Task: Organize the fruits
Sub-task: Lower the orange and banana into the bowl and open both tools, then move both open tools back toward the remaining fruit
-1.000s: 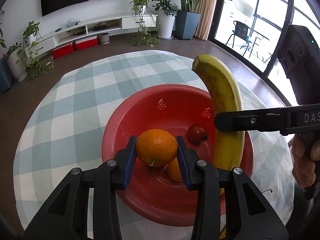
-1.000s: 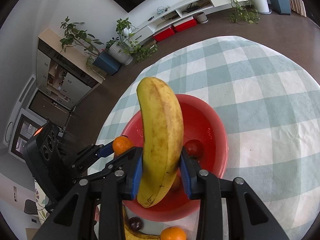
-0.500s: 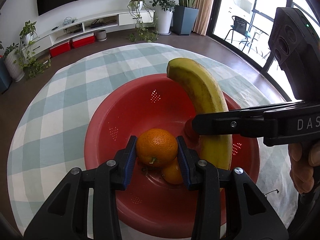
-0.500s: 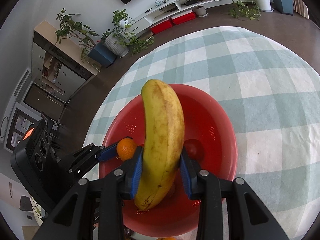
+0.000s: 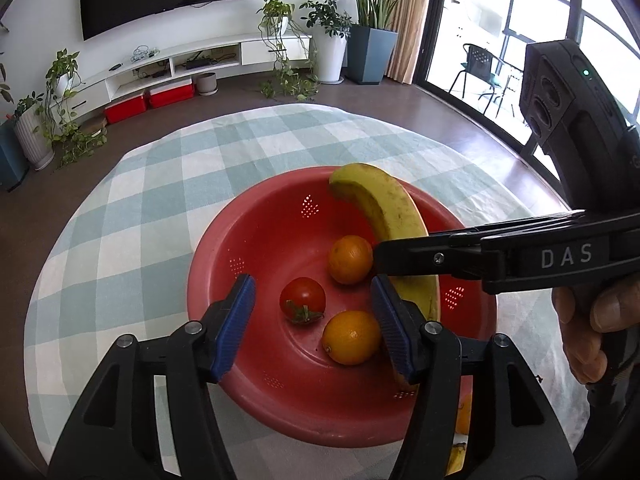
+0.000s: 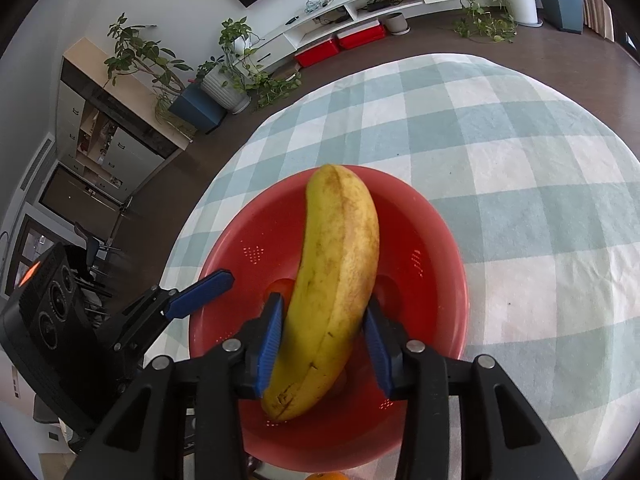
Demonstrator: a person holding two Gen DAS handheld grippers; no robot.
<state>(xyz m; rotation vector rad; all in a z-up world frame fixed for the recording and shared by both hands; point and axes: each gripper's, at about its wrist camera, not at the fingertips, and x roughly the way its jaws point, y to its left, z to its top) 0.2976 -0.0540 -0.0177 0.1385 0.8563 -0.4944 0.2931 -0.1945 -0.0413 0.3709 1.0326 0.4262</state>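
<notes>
The left gripper [image 5: 312, 322] has just let go. Half a second ago it was squeezing an orange, and now its blue pads [image 5: 236, 320] are spread wide with nothing between them. That means one more fruit is put away. Two oranges sit in the red bowl [image 5: 256, 240] now: one near orange [image 5: 351, 337] just beside the right pad, and one far orange [image 5: 351, 259] deeper in. I cannot tell which one was just dropped. A red tomato [image 5: 303, 300] with a green stem lies between them, a bit to the left. The right gripper [image 6: 324, 340] is closed tight on the banana [image 6: 332, 292]. A second ago the banana was up high over the bowl, and now it is down low, inside the bowl's rim, with its tip pointing to the far side. I cannot see if its bottom end touches the bowl yet. I think the banana goes in next, so the right gripper only needs to let go. The bowl sits on a round table with a checked cloth [image 6: 520, 140]. Another orange [image 5: 464, 418] and a second banana end [image 5: 456, 458] peek out on the cloth behind the bowl, so there is more fruit to pick up.
</notes>
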